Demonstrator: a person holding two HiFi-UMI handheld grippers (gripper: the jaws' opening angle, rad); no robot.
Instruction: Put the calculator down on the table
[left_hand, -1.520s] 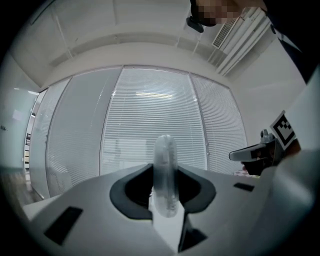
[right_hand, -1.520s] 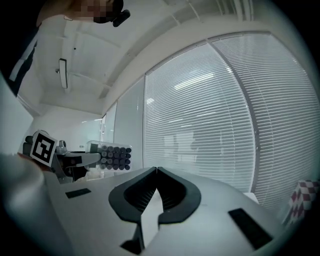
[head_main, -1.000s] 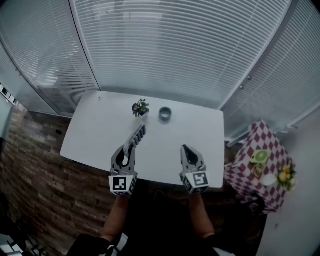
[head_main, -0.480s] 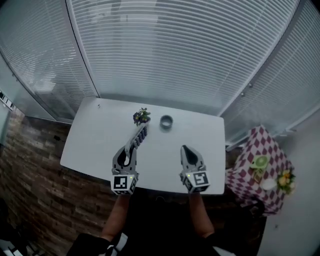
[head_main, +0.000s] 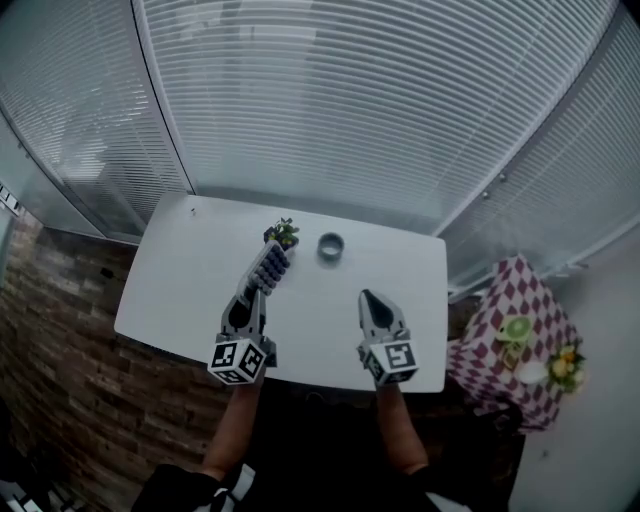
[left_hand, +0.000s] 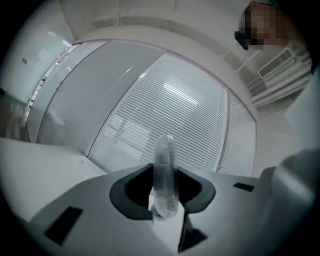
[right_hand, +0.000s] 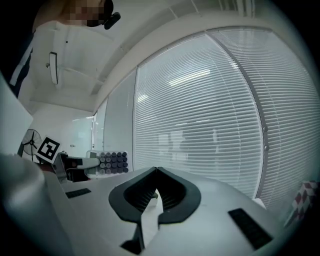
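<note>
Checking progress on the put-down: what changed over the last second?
The left hand-held gripper, shut on the calculator, rolled and edged toward the potted plant; its keys now show more. The right hand-held gripper stayed shut and empty; nothing was let go.

A pale, dark-keyed calculator (head_main: 270, 265) juts toward 1 o'clock from the left gripper's (head_main: 250, 293) clamped jaws, over the table (head_main: 170, 285).

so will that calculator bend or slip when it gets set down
Probably stiff: the calculator juts straight out of the left claw without sagging. Likely light, being a thin slab held by one end. Its smooth edge might slip, so lay it flat.
</note>
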